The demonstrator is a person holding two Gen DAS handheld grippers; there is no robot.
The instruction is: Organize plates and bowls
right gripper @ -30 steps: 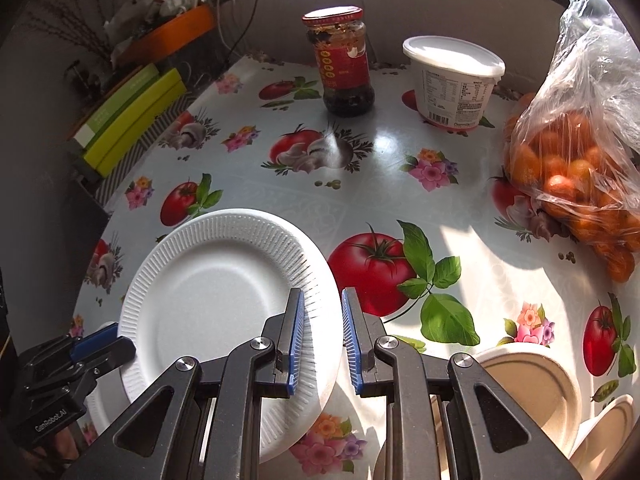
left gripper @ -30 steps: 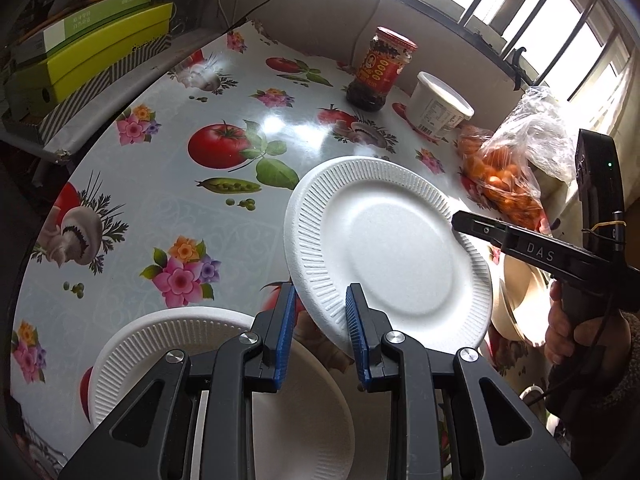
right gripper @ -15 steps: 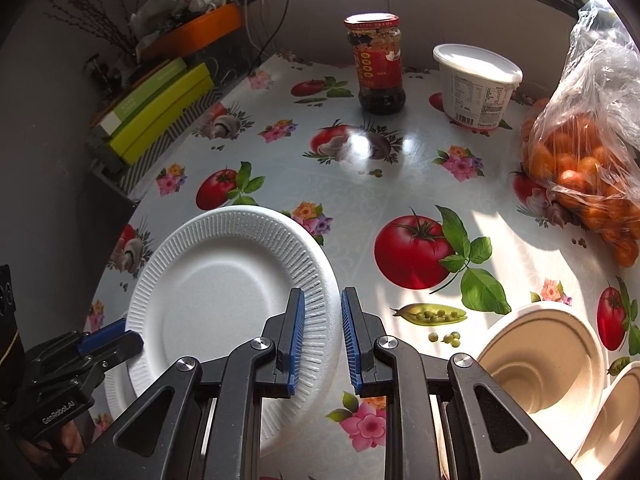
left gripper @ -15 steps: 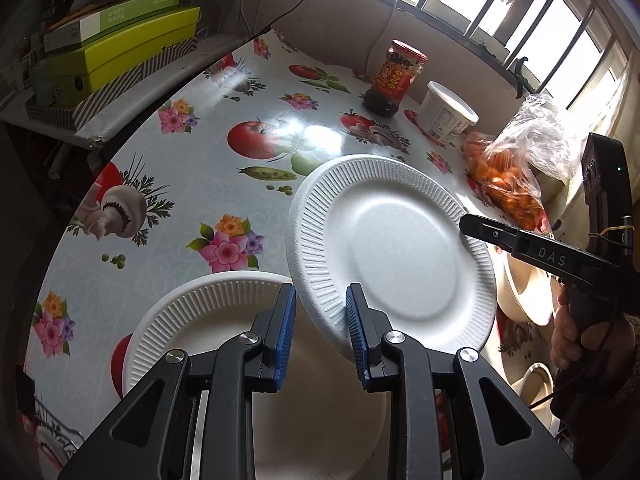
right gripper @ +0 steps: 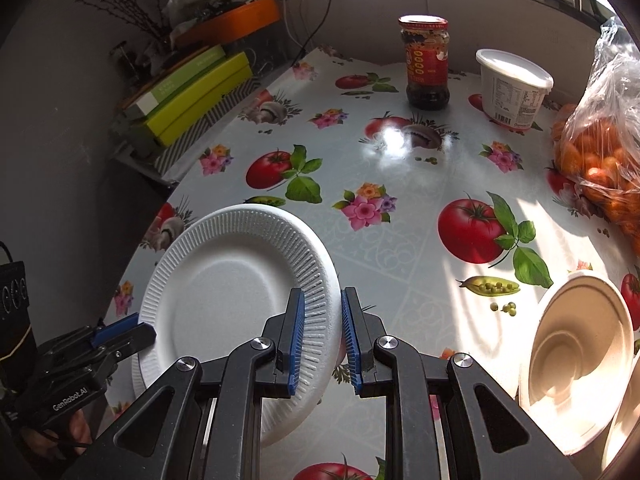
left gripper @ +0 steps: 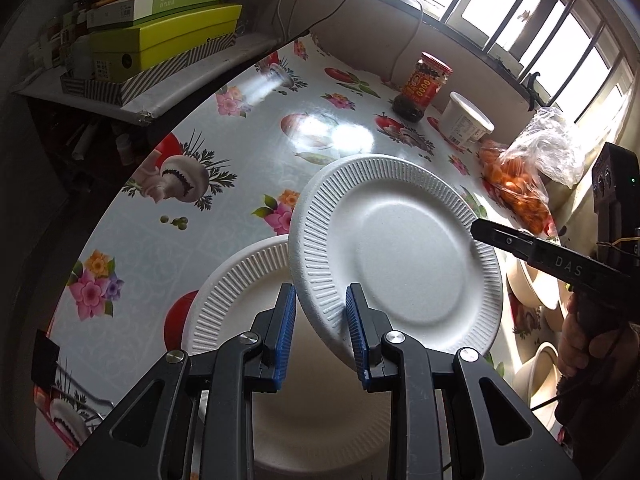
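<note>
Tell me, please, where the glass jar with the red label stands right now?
The glass jar stands upright at the table's far edge near the wall, just left of the white lidded tub in the right wrist view.

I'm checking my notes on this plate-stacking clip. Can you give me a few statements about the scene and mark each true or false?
1. Both grippers hold the same white plate by opposite rims. True: the left gripper and the right gripper each clamp an edge.
2. The held plate lies flat on the table. False: it is lifted and tilted above a second plate.
3. The jar has its lid on. True.
4. The tub is open. False: a white lid covers it.
5. The bag holds green apples. False: it holds small orange fruit.
</note>
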